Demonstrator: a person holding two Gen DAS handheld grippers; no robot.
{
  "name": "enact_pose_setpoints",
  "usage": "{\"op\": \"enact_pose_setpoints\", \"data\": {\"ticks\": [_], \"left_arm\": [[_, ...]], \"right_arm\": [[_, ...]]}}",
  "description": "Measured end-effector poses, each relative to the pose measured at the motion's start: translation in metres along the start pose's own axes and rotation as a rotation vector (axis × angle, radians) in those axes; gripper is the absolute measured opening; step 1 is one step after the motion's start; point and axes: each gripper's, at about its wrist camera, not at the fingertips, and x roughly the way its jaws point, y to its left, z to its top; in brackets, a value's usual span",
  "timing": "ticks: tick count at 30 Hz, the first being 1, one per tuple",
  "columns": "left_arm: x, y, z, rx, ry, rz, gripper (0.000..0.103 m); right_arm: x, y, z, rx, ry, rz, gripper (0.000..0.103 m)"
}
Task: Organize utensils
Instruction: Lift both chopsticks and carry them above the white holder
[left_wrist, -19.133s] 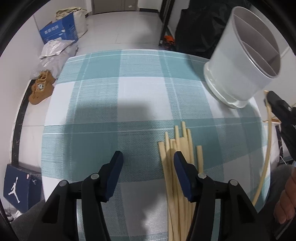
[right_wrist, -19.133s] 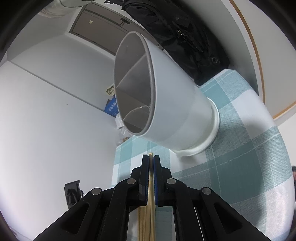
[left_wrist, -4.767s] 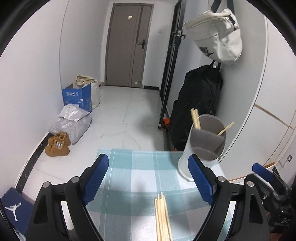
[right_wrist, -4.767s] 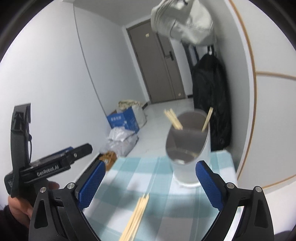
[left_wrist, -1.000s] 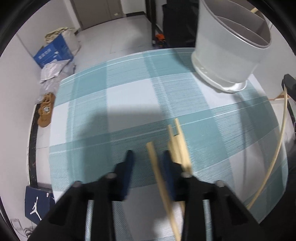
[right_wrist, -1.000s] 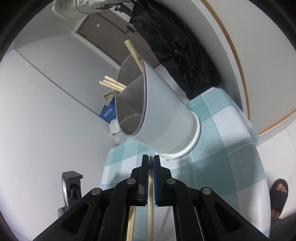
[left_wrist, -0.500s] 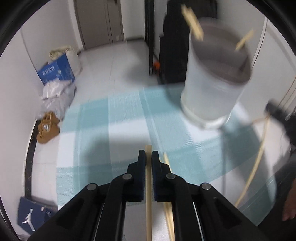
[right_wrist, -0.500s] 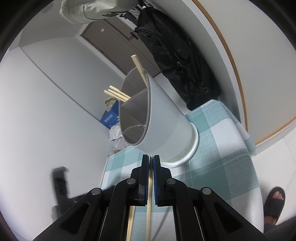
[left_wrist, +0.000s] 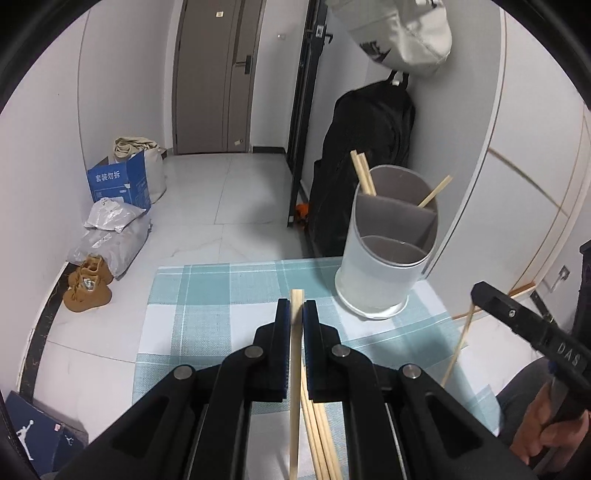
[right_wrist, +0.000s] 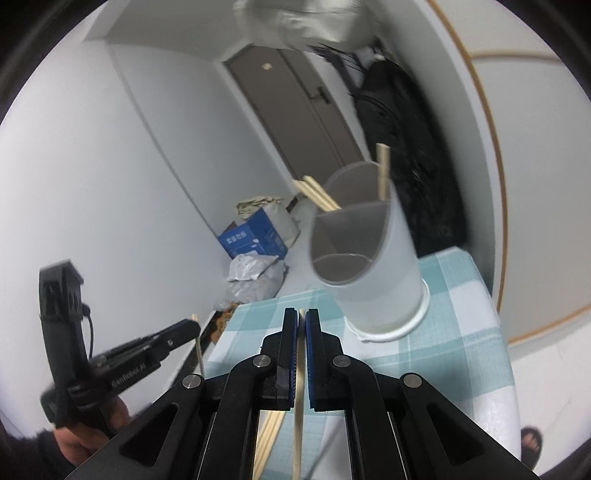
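Wooden chopsticks (left_wrist: 364, 176) already stand in the holder (left_wrist: 388, 258); several more (left_wrist: 317, 435) lie on the surface (left_wrist: 207, 295). Left gripper (left_wrist: 296, 314) and right gripper (right_wrist: 301, 325) jaws each pinch one, both lifted.

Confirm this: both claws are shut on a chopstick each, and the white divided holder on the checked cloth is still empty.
Not empty. The left wrist view shows chopsticks already standing in the holder. The rest holds: the left claw and right claw each grip one chopstick.
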Motion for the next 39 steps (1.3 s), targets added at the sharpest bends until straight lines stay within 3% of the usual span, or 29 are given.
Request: {"op": "enact_pose_setpoints", "data": {"ticks": [9, 21, 28, 39], "left_arm": [[-0.016, -0.008, 0.005, 0.05, -0.015, -0.046, 0.002], [-0.021, -0.011, 0.034, 0.053, -0.005, -0.082, 0.002], [-0.024, -0.018, 0.064, 0.054, -0.027, -0.081, 0.002], [-0.015, -0.036, 0.143, 0.018, -0.1, -0.106, 0.002]], "right_arm": [[-0.005, 0.037, 0.002, -0.107, -0.033, 0.001, 0.003], [-0.008, 0.054, 0.025, -0.14, -0.065, -0.001, 0.003], [-0.013, 0.052, 0.062, -0.145, -0.096, 0.003, 0.003], [-0.02, 0.037, 0.142, -0.142, -0.149, -0.025, 0.003]]}}
